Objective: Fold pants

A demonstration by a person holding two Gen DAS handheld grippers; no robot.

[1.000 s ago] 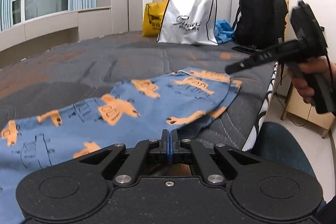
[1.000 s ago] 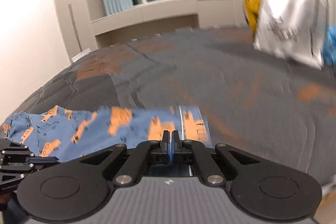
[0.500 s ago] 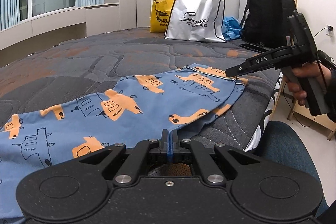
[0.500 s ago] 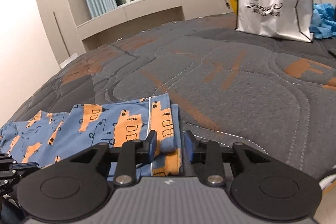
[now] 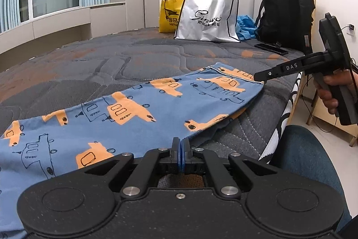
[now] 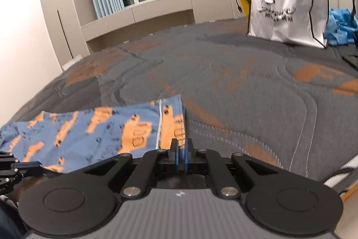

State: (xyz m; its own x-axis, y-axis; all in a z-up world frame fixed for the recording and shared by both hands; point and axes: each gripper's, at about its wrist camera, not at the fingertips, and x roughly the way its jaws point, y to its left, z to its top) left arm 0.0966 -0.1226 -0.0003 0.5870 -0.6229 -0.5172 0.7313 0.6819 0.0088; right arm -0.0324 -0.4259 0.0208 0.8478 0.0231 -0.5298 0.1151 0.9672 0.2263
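Observation:
Blue pants (image 5: pixel 134 109) printed with orange vehicles lie spread flat on the grey quilted bed (image 5: pixel 111 64). My left gripper (image 5: pixel 180 147) is shut at the pants' near edge, where the cloth gathers up into its tips. A hand holds my right gripper (image 5: pixel 257 77), whose tips meet the far waistband corner. In the right wrist view that gripper (image 6: pixel 181 149) is shut on the waistband of the pants (image 6: pixel 89 133), with blue cloth between its pads. The left gripper (image 6: pixel 33 165) shows at the left edge there.
At the headboard stand a white shopping bag (image 5: pixel 208 17), a yellow bag (image 5: pixel 170 17), crumpled blue cloth (image 5: pixel 246 26) and a black backpack (image 5: pixel 286 15); a phone (image 5: pixel 270 48) lies before the backpack. The bed's edge drops off at right, beside a person's leg (image 5: pixel 308 160).
The right gripper came down to the waistband corner, opened over it, then shut on it. The pants settled flatter. The left gripper stayed where it was.

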